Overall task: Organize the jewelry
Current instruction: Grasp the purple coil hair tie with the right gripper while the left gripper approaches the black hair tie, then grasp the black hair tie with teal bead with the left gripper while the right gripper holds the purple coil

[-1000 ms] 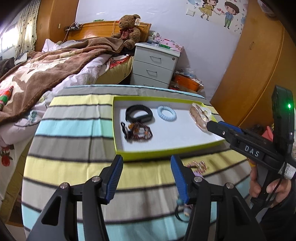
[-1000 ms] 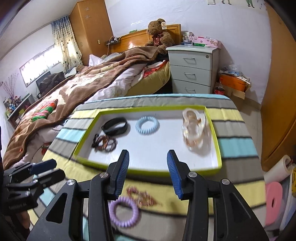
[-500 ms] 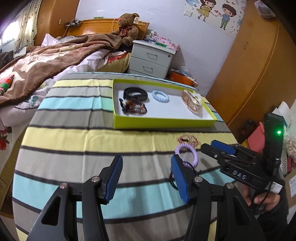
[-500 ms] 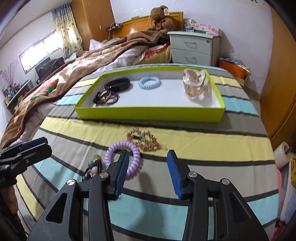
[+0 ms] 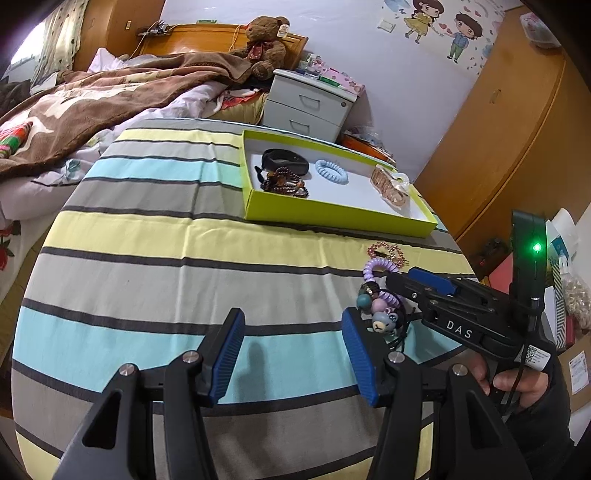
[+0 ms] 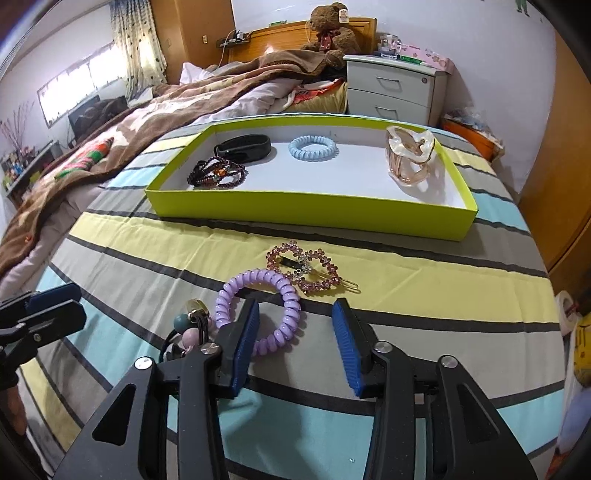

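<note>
A lime-green tray (image 6: 310, 212) (image 5: 332, 218) on the striped table holds a black band (image 6: 243, 144), a dark bead bracelet (image 6: 218, 174), a light blue coil hair tie (image 6: 313, 147) and a clear amber hair claw (image 6: 408, 157). In front of the tray lie a pink rhinestone hair clip (image 6: 308, 269), a purple coil hair tie (image 6: 266, 306) (image 5: 373, 266) and a beaded charm hair tie (image 6: 192, 325) (image 5: 380, 314). My right gripper (image 6: 295, 339) is open, low over the purple tie's near side, its left finger overlapping the ring. My left gripper (image 5: 291, 350) is open and empty, left of the charm tie.
The table wears a striped cloth (image 5: 166, 236). A bed with a brown blanket (image 6: 166, 107) lies left and behind. A white nightstand (image 6: 395, 88) and teddy bear (image 6: 332, 29) stand at the back. A wooden wardrobe (image 5: 509, 140) is on the right.
Both grippers pulled back from the tray toward the table's near side. The right gripper came down close over the purple coil tie; the loose pieces now sit nearer both grippers.
</note>
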Demonstrator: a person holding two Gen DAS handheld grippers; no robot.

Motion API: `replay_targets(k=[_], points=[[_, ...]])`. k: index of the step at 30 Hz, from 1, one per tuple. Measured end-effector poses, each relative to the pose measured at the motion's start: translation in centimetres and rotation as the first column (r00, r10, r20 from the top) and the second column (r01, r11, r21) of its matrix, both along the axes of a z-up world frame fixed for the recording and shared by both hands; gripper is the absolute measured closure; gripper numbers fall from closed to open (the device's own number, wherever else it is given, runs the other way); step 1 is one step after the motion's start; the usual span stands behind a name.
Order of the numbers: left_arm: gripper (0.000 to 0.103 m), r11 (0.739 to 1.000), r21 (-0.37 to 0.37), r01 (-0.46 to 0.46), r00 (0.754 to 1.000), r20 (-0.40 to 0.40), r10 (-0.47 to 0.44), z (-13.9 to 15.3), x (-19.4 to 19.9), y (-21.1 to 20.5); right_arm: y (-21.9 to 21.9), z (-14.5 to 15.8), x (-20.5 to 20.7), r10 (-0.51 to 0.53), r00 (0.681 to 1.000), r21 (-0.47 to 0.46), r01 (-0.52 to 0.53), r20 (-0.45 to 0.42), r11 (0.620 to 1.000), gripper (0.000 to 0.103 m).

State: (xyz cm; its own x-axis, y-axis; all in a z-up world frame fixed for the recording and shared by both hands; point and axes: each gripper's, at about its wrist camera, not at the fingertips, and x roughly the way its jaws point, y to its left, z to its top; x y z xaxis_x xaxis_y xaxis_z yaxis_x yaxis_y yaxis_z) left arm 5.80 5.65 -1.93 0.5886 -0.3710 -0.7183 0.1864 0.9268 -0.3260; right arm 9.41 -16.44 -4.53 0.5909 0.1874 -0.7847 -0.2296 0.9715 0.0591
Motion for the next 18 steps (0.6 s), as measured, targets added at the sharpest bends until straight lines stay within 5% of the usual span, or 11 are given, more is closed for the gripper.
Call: replay_targets(k=[7,18], points=[[0.046,1.000,-0.003,0.008,1.000,-0.001,-0.008,-0.2,0.0,0.1,0.7,0.0,-0.3,0.028,1.000,-0.054,-0.027,0.012,0.998,0.092],[0.046,0.999,0.004,0.039,0.999,-0.021,-0.039,-0.4,0.4,-1.0,-1.2,1.0,-1.5,-0.023,0.997,-0.027,0.025,0.068,0.999,0.094]])
